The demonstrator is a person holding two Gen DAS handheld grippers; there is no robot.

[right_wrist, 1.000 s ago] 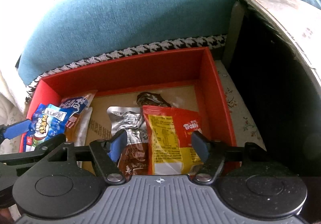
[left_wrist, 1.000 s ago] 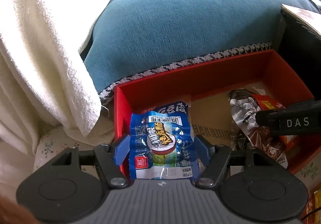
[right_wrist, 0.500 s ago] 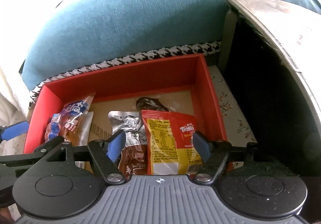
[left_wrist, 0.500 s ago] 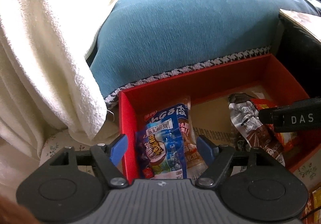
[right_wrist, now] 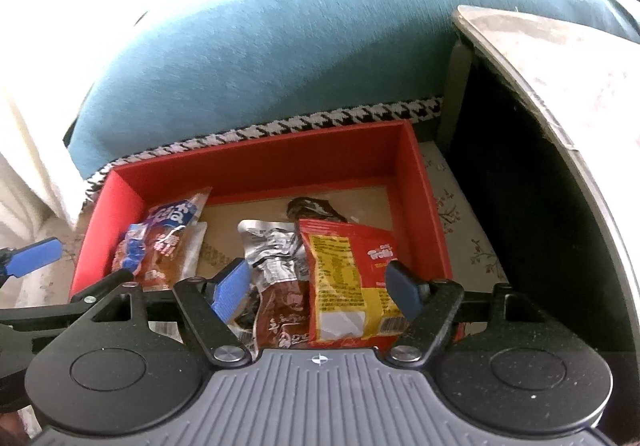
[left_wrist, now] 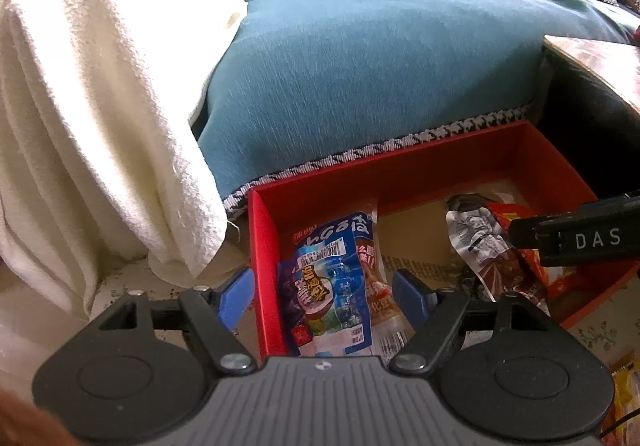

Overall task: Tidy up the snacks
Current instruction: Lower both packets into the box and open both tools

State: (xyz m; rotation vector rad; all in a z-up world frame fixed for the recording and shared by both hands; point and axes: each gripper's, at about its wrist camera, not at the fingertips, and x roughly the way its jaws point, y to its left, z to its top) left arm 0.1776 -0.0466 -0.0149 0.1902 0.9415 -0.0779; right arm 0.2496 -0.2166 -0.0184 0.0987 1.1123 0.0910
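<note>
Teal sofa cushion (left_wrist: pixel 380 66) backs your open red cardboard box (left_wrist: pixel 400 170). Your left gripper (left_wrist: pixel 322 292) has just opened, empty, above the blue snack packet (left_wrist: pixel 332 286) at box left; your right gripper (right_wrist: pixel 316 288) stands apart over the red-yellow gummy bag (right_wrist: pixel 348 278).

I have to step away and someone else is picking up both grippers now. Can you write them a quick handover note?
Left gripper: jaws open, just opened, above the blue snack packet, which lies loose at the left end of the red box.
Right gripper: jaws open, just opened, nothing gripped; the red and yellow gummy bag lies below.
Also in the box: a silver and brown packet.
Done: these snacks are in the box.
Left: a yellow packet lies outside it.
</note>
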